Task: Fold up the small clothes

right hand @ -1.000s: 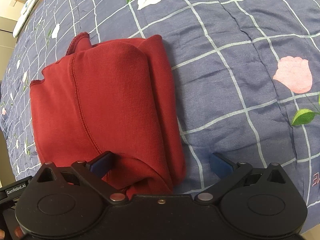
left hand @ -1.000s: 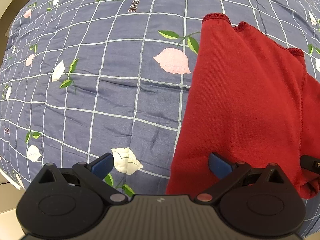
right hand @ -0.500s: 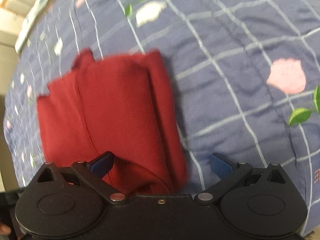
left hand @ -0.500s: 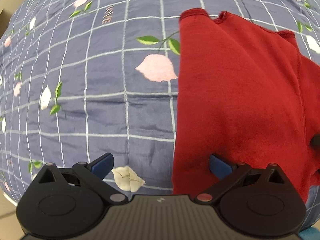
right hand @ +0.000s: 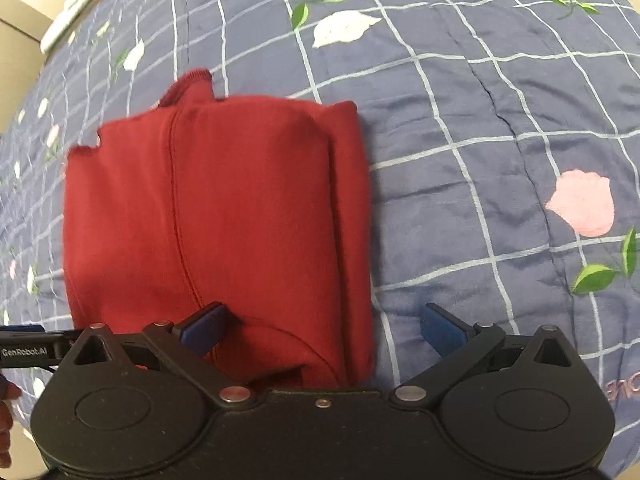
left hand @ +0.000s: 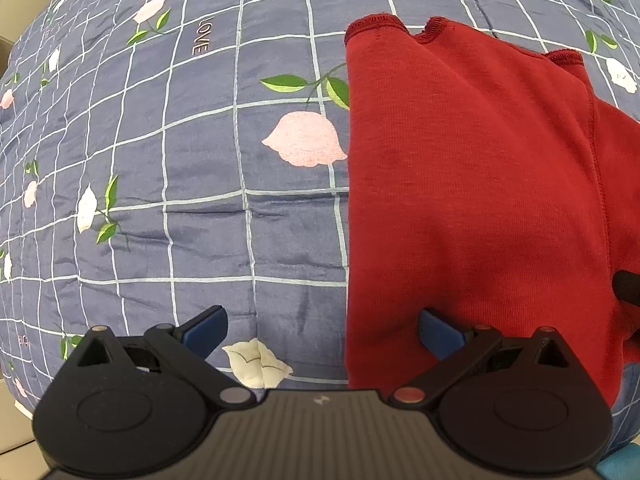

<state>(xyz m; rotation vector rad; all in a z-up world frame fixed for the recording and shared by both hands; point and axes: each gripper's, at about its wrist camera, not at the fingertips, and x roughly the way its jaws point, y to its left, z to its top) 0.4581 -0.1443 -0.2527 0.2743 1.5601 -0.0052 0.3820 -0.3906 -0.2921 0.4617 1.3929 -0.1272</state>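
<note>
Now, 2 fisheye views, one from each of my handheld tongs, both looking down on a bed w/ a blue quilt (left hand: 200, 184) printed w/ a white grid, pink & white flowers, green leaves and the word LOVE. On it lies a small red garment (left hand: 472, 184), folded into a thick, roughly rectangular bundle w/ stitched seams running lengthwise and scalloped hems at the far end. My left gripper (left hand: 322, 330) has its blue-tipped jaws spread wide apart, holding nothing: left tip sits over bare quilt near a white flower, right tip over the near left part of the red cloth; can't tell if either tip touches what is under it. From the right wrist view, my right gripper (right hand: 322, 326) is likewise spread wide, nothing clamped: its left tip is over the garment's (right hand: 216, 216) near edge, its right tip over the quilt (right hand: 480, 160) just beside the bundle's folded right side. At the far left of that view, part of my other tool, labelled GenRobot.AI, and a bit of my left hand (right hand: 6, 420) show, partly cut off by the frame edge
</note>
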